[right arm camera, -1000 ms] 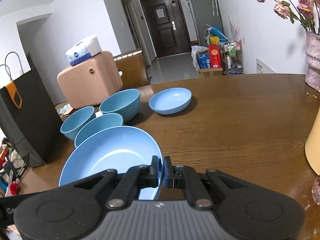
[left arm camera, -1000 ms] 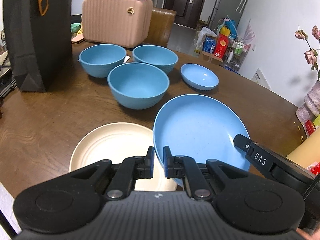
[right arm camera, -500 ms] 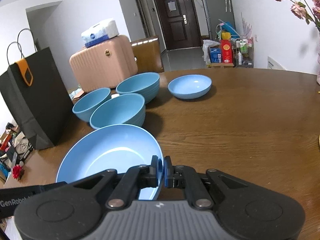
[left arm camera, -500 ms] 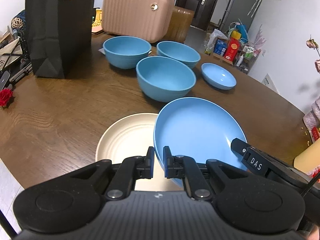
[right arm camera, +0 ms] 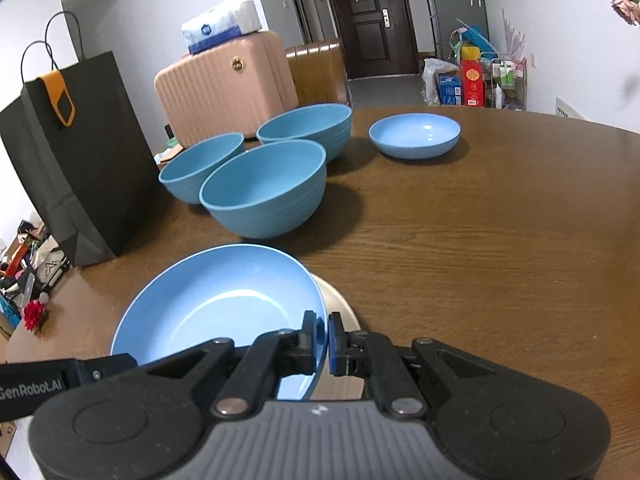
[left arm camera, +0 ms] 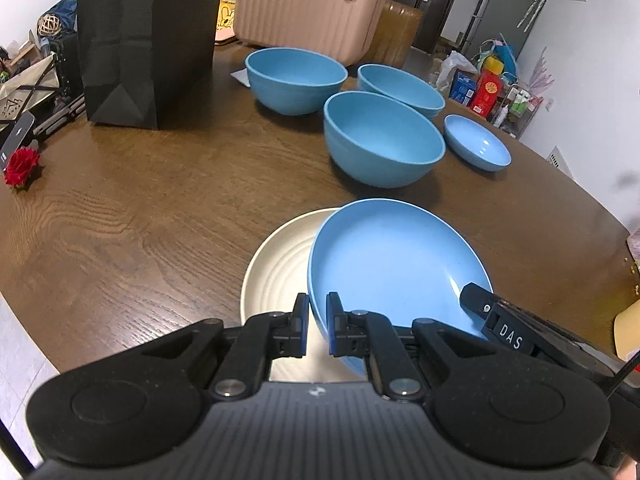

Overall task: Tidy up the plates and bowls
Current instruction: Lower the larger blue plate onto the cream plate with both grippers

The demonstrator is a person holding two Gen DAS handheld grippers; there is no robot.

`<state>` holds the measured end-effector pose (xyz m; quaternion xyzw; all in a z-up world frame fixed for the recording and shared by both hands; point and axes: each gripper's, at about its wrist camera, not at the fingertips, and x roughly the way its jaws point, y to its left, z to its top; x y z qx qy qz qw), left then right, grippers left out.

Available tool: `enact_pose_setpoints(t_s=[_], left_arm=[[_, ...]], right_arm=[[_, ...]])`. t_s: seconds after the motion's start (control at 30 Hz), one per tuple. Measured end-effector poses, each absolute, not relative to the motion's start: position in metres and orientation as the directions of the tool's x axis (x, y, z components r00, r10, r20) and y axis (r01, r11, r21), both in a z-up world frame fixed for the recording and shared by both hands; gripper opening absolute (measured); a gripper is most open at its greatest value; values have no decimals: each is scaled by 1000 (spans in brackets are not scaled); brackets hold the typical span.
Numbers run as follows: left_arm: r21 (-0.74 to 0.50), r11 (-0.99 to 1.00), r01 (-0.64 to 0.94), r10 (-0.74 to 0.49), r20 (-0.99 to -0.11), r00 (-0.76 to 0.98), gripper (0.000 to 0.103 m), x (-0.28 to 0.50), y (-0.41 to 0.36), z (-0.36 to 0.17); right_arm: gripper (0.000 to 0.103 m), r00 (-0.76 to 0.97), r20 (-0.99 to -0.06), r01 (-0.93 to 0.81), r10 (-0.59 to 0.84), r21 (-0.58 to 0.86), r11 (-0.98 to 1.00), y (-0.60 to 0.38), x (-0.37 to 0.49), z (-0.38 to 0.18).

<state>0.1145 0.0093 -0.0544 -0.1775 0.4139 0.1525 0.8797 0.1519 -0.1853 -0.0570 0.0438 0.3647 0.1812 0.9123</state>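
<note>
— Now, how is the large blue plate (left arm camera: 394,264) being held?

— It is gripped from two sides. The jaws of the left gripper (left arm camera: 317,330) are clamped on its near-left rim, and the jaws of the right gripper (right arm camera: 321,340) are closed on the opposite rim. The tip of the right gripper is also seen in the left wrist view, at the plate's right edge.

— And where is the plate placed?

— It is held tilted above the cream plate (left arm camera: 280,264), which lies flat on the wooden tabletop (left arm camera: 160,200). The cream plate is partly covered by the blue one; only its left part is shown in the left wrist view, and a sliver is seen in the right wrist view. Whether the two plates touch cannot be told.

— What else is set out?

— Three deep blue bowls are grouped farther back: the nearest bowl (left arm camera: 384,140), a left bowl (left arm camera: 296,76) and a rear bowl (left arm camera: 400,86). A small shallow blue dish (right arm camera: 415,135) is set apart to their right. A black paper bag (right arm camera: 80,152) is stood on the tabletop to the left, and a pink case (right arm camera: 228,84) with a tissue pack (right arm camera: 222,24) on top is seen behind the bowls. A red flower (left arm camera: 22,162) is seen at the far left edge.
</note>
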Motion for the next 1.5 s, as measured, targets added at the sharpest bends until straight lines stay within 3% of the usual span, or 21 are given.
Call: enact_pose_setpoints(t_s=[1.13, 1.5], left_arm=[[-135, 909, -395, 128, -810, 572, 9, 127, 26, -96], [-184, 910, -372, 75, -809, 583, 10, 124, 31, -91]], right_arm=[[6, 648, -681, -312, 343, 173, 934, -163, 160, -97], [14, 641, -678, -319, 360, 191, 928, -168, 160, -92]])
